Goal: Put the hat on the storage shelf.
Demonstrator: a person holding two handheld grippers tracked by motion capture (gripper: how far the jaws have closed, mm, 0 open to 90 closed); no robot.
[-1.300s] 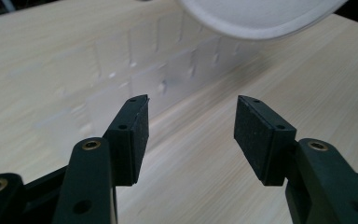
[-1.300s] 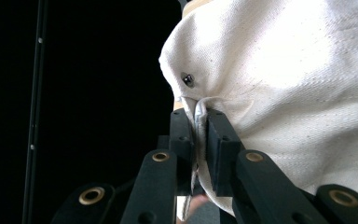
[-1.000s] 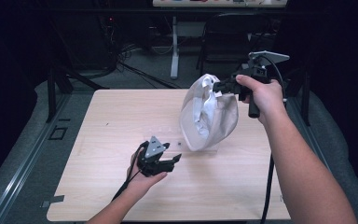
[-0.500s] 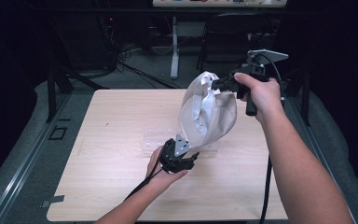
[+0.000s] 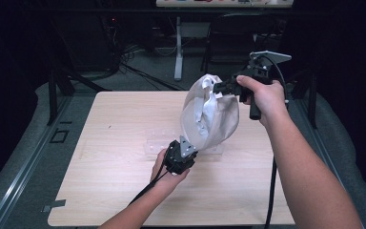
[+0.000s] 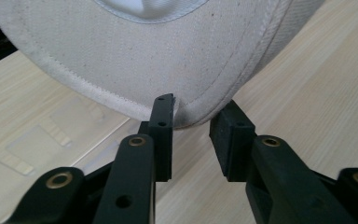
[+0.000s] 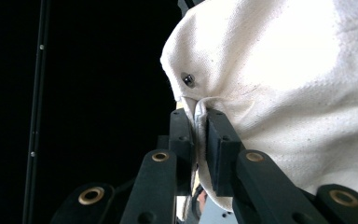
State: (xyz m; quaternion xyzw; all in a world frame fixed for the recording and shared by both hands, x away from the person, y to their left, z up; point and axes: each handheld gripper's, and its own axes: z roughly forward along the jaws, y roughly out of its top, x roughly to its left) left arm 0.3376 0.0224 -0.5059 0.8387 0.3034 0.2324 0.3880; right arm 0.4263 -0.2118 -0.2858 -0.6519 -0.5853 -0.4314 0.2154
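Observation:
A cream cloth cap [image 5: 209, 119] hangs in the air above the table, its brim pointing down. My right gripper [image 5: 218, 87] is shut on the cap's upper rim, and the right gripper view shows the fabric [image 7: 279, 84] pinched between its jaws [image 7: 199, 126]. My left gripper [image 5: 187, 151] sits just under the brim's lower edge. In the left gripper view its jaws stand open [image 6: 192, 126], with the stitched brim [image 6: 135, 56] right at their tips and not clamped.
A light wooden table [image 5: 114, 143] stretches under both hands, with a clear plastic piece [image 5: 155, 143] lying flat below the cap. Dark floor, cables and stand legs [image 5: 177, 47] lie beyond the far edge. A cable [image 5: 270, 191] trails down from the right gripper.
My left gripper has travelled right and forward from the table's middle up to the cap's brim. The right gripper has lifted the cap a little higher and shifted it rightward.

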